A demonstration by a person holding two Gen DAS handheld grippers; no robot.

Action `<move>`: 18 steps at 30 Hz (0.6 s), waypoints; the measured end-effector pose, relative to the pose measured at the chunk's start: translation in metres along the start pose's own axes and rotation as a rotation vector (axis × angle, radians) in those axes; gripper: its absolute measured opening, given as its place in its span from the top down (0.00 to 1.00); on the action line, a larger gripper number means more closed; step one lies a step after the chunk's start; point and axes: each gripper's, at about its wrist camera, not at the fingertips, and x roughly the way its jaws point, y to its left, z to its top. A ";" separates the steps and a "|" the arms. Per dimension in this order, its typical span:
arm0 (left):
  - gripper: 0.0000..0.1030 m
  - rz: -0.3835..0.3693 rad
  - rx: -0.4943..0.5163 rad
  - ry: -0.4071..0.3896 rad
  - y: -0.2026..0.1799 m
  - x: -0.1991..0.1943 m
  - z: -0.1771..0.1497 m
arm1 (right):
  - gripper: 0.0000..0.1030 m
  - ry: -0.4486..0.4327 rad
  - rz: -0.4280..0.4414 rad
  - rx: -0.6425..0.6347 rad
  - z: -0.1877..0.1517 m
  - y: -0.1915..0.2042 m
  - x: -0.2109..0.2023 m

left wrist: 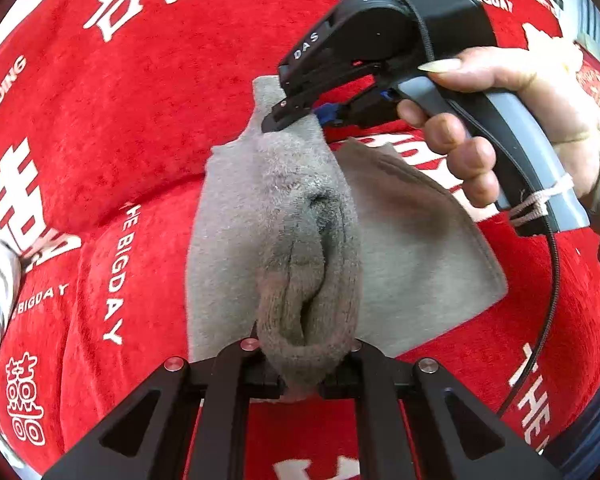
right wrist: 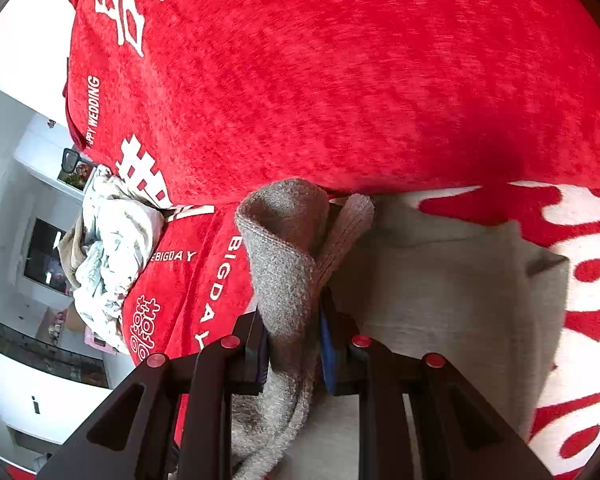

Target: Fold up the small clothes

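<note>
A small grey fleecy garment (left wrist: 296, 232) is stretched between my two grippers above a red sofa cover. My left gripper (left wrist: 300, 376) is shut on its near bunched end. My right gripper (left wrist: 288, 118), held in a hand, is shut on the far end. In the right wrist view my right gripper (right wrist: 292, 352) pinches the same grey garment (right wrist: 288, 248), which folds over at the top. Part of the grey cloth (left wrist: 416, 256) lies flat on the red cover to the right and shows in the right wrist view too (right wrist: 452, 280).
The red sofa cover (left wrist: 140, 120) with white lettering fills both views (right wrist: 340, 80). A heap of crumpled white and pale clothes (right wrist: 112, 248) lies at the left end of the sofa. Beyond it stand white furniture and a dark screen (right wrist: 44, 256).
</note>
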 end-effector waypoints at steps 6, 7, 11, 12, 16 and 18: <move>0.90 -0.001 0.043 0.017 -0.026 0.005 0.009 | 0.78 -0.012 0.013 0.012 -0.001 -0.020 -0.013; 0.90 -0.001 0.052 0.017 -0.031 0.005 0.011 | 0.78 -0.014 0.015 0.012 0.000 -0.023 -0.014; 0.90 -0.008 0.072 0.026 -0.047 0.006 0.019 | 0.78 -0.020 0.020 0.012 0.001 -0.033 -0.022; 0.90 -0.009 0.076 0.027 -0.049 0.007 0.020 | 0.78 -0.021 0.021 0.011 0.001 -0.035 -0.024; 0.90 -0.009 0.113 0.029 -0.067 0.009 0.024 | 0.78 -0.018 0.021 0.005 0.001 -0.043 -0.029; 0.90 -0.010 0.127 0.031 -0.073 0.011 0.025 | 0.78 -0.016 0.018 0.000 0.002 -0.048 -0.031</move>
